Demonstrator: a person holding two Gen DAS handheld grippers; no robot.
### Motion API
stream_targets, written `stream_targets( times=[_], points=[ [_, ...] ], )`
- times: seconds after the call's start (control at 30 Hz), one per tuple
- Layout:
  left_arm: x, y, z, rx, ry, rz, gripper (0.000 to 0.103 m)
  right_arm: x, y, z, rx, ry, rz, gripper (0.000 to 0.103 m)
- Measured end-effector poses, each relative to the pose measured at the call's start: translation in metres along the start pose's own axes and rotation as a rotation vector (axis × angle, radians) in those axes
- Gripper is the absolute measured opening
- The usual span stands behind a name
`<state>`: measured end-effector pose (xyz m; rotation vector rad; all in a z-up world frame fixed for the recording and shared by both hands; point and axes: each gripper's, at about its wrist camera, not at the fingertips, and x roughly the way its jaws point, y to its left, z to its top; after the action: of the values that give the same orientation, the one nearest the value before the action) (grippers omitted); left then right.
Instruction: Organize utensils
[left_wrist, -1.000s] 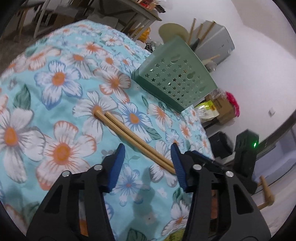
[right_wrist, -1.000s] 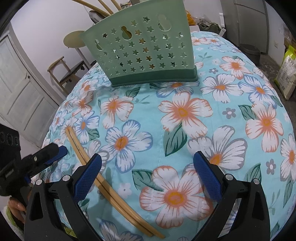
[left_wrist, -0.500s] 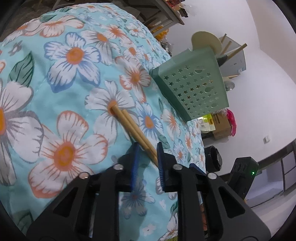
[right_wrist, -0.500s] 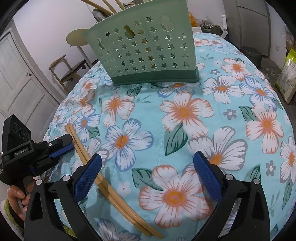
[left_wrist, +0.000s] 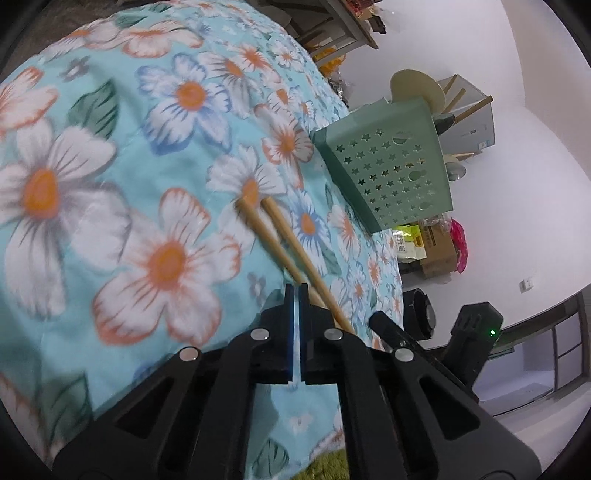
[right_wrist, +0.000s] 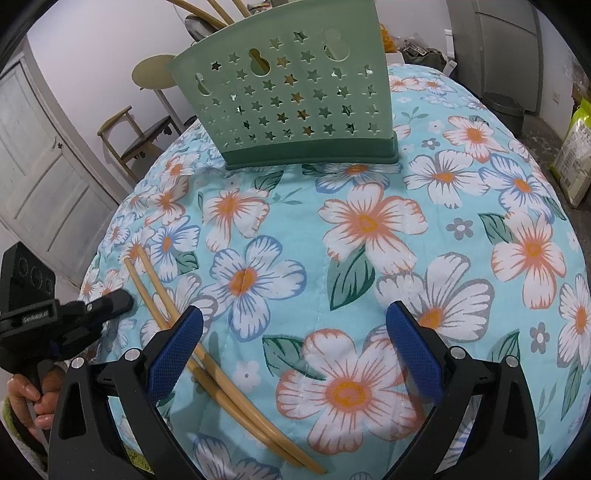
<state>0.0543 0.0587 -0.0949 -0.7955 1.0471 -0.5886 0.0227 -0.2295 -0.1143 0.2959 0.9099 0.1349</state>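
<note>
The left gripper (left_wrist: 296, 291) had just been closing, and its blue pads met with nothing between them: the two wooden chopsticks (left_wrist: 280, 236) lay on the floral cloth (left_wrist: 110, 184) just beside its tips, passing them on the right and running on ahead. The right gripper (right_wrist: 293, 339) hung with its jaws wide apart and empty, the chopsticks passing under its left finger (right_wrist: 173, 350). Far ahead of both stood the green star-punched holder (right_wrist: 295, 99).
</note>
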Motion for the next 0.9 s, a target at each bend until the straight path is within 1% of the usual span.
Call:
stream_targets(
  times=[0.1, 0.17, 0.2, 0.23, 0.33, 0.47, 0.7, 0.8, 0.9],
  points=[
    [-0.001, 0.005, -0.004, -0.035, 0.011, -0.02, 0.001, 0.0, 0.0, 0.0, -0.001, 0.0, -0.001, 0.097],
    [-0.002, 0.009, -0.002, -0.069, 0.002, -0.041, 0.002, 0.0, 0.0, 0.001, 0.0, 0.001, 0.0, 0.097],
    [-0.001, 0.01, -0.001, -0.086, 0.0, -0.049, 0.007, 0.0, 0.0, 0.0, 0.001, 0.001, 0.001, 0.097],
    [-0.001, 0.012, 0.001, -0.108, -0.002, -0.061, 0.014, 0.0, 0.0, 0.0, 0.001, 0.001, 0.002, 0.097],
    [0.0, 0.02, 0.007, -0.182, -0.022, -0.102, 0.02, 0.001, 0.001, 0.0, 0.003, -0.001, 0.003, 0.097],
    [0.004, 0.025, 0.013, -0.254, -0.038, -0.127, 0.02, 0.0, 0.0, 0.0, 0.001, -0.002, 0.002, 0.097],
    [0.009, 0.024, 0.018, -0.317, -0.057, -0.117, 0.019, 0.001, 0.001, -0.001, 0.002, -0.004, 0.003, 0.097],
    [0.013, 0.024, 0.02, -0.335, -0.062, -0.116, 0.019, 0.0, 0.001, -0.001, 0.002, -0.006, 0.003, 0.097],
    [0.016, 0.021, 0.022, -0.329, -0.068, -0.105, 0.019, -0.001, 0.001, -0.001, 0.002, -0.008, 0.002, 0.097]
  ],
)
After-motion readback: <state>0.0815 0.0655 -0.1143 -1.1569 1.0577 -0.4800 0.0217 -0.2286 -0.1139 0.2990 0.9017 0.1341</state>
